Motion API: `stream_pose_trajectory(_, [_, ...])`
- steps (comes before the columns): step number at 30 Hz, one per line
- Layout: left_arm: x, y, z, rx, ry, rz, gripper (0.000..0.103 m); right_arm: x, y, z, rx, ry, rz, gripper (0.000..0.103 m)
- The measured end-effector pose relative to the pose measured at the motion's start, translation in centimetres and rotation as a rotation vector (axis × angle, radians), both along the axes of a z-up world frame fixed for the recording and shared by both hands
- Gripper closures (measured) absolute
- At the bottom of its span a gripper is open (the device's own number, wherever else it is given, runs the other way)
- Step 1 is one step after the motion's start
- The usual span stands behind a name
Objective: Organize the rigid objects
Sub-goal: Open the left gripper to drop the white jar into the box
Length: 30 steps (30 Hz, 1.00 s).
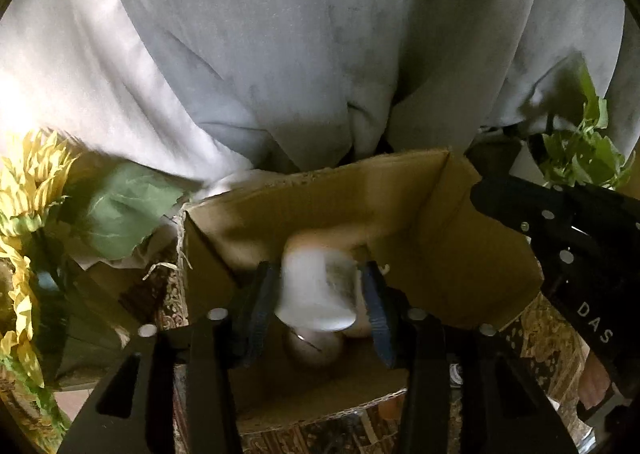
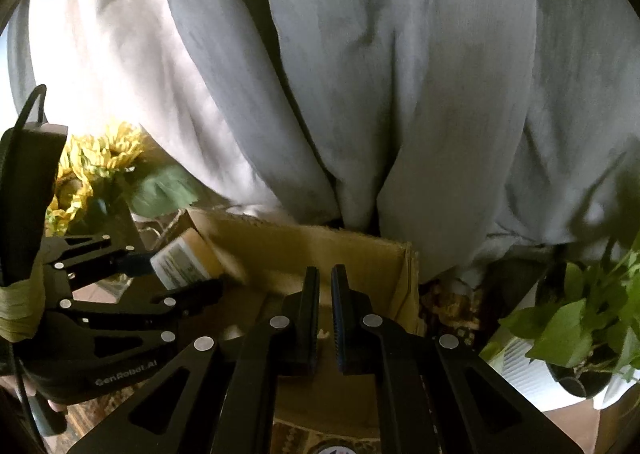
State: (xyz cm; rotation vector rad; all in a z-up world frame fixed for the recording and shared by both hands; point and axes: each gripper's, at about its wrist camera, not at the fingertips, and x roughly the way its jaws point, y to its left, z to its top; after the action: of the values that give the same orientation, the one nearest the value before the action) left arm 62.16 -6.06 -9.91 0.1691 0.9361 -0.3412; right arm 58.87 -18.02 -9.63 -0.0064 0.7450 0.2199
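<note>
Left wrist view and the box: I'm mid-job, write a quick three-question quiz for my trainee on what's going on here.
1. True or false: the left tool grips a white jar above the open cardboard box.
2. Which is the state of the right tool? A) clamped on a bottle B) fingers nearly together with nothing between them C) spread wide around the box wall.
3. Fill in: in the left wrist view, yellow ______ lie left of the box.

Key: 1 true; 2 B; 3 sunflowers.
</note>
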Motion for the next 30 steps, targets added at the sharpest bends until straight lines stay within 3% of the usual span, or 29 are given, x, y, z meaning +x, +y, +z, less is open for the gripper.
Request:
stream_pose_trajectory(5, [-0.8,0.4,0.5,0.021,-0.036,0.023,0.04,0.0,-0.3,-0.3,0.005,0.017,-0.022,0.09])
stream_pose_trajectory(7, [-1.3,0.7,0.9,0.034,-0.068,0.037,0.037,-0.2,-0.4,-0.1,0.0,0.017,-0.032,0.083])
stream_pose_trajectory(9, [-2.0,1.0,1.5,0.036,-0.095,0.048,0.035,-0.6,-0.3,0.2,-0.013,0.004,-0.042,0.062])
stream_pose_trajectory(13, [-3.7,1.5,2.6,0.056,-0.162,0.062,0.03,-1.9,0.0,1.4,-0.042,-0.045,-0.066,0.047])
stream_pose_trajectory(15, [-4.8,1.9,3.1,0.053,-0.193,0.07,0.028,-2.6,0.1,2.0,-0.054,-0.067,-0.078,0.034])
stream_pose_trajectory(26, [-10.2,3.6,5.4,0.086,-0.364,0.096,0.016,-8.1,1.2,4.7,-0.141,-0.205,-0.136,0.013])
stream_pose_trajectory(30, [-12.3,4.2,5.7,0.09,-0.414,0.103,0.011,-9.6,1.4,5.0,-0.131,-0.214,-0.141,0.012])
